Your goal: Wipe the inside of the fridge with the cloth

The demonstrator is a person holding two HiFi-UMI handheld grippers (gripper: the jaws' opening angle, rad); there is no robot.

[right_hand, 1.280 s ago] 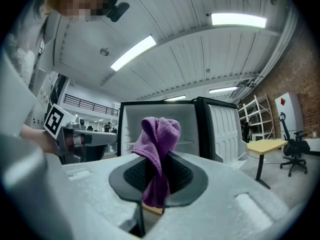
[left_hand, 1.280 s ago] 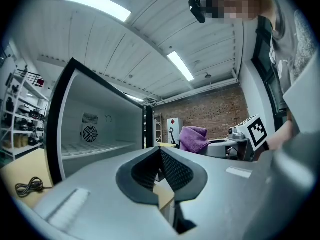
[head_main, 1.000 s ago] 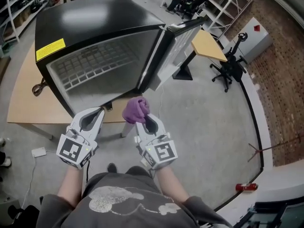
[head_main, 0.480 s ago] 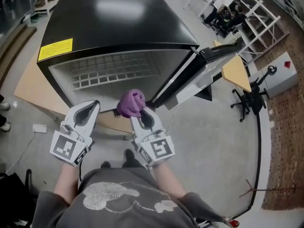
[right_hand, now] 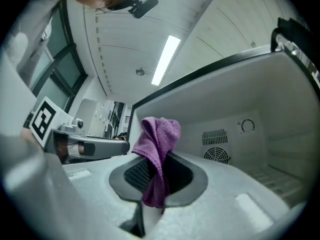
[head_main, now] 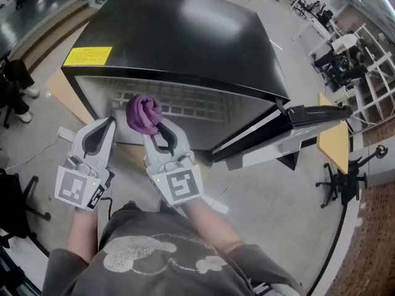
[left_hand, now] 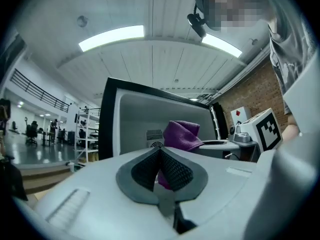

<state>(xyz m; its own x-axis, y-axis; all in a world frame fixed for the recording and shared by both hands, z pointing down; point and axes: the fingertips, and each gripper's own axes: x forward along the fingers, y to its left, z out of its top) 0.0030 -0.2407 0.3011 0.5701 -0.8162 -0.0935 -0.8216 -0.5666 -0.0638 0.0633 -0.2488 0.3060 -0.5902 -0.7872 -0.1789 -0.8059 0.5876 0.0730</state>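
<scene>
R tool (head_main: 159, 127) clamped on bunched purple cloth (head_main: 143, 114), at mouth of open black fridge (head_main: 185, 29); cavity (head_main: 191, 102) straight ahead. L tool (head_main: 105, 127) closed, empty, alongside.

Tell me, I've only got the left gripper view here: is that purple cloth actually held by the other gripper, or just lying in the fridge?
Observer: Held. The right gripper view shows the right gripper shut on the purple cloth, which drapes down between its jaws.
Operator: Is the door out of the way?
Observer: Yes. In the head view the door stands open to the person's right, apart from the right gripper.
Operator: Is the cloth wiping anything?
Observer: The head view puts it at the mouth of the fridge, before the wire shelf. I can't tell whether it touches anything.
</scene>
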